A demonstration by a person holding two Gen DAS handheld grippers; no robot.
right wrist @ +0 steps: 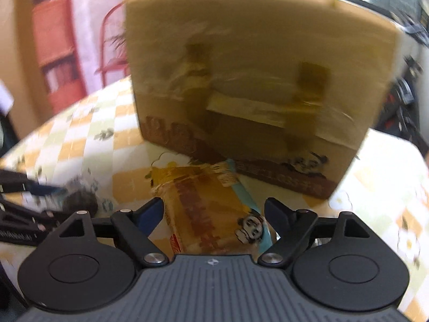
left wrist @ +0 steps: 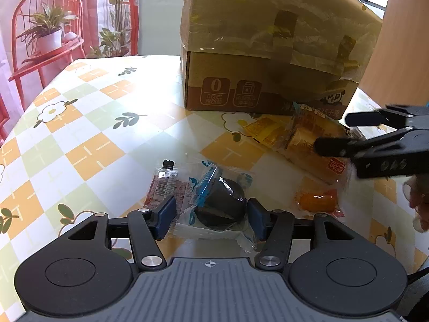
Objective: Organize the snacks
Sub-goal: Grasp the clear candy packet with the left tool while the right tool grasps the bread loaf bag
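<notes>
My left gripper is open with its jaws either side of a dark round cake in a clear blue-printed wrapper lying on the table. A red-striped packet lies just left of it. A small orange snack lies to the right. My right gripper is open around a yellow-brown wrapped cake bar on the table, in front of the cardboard box. The right gripper also shows in the left wrist view, over the yellow snack packs.
The taped cardboard box stands at the back of the table with a checked flower tablecloth. A red chair with a potted plant stands beyond the far left edge. The right wrist view is motion-blurred.
</notes>
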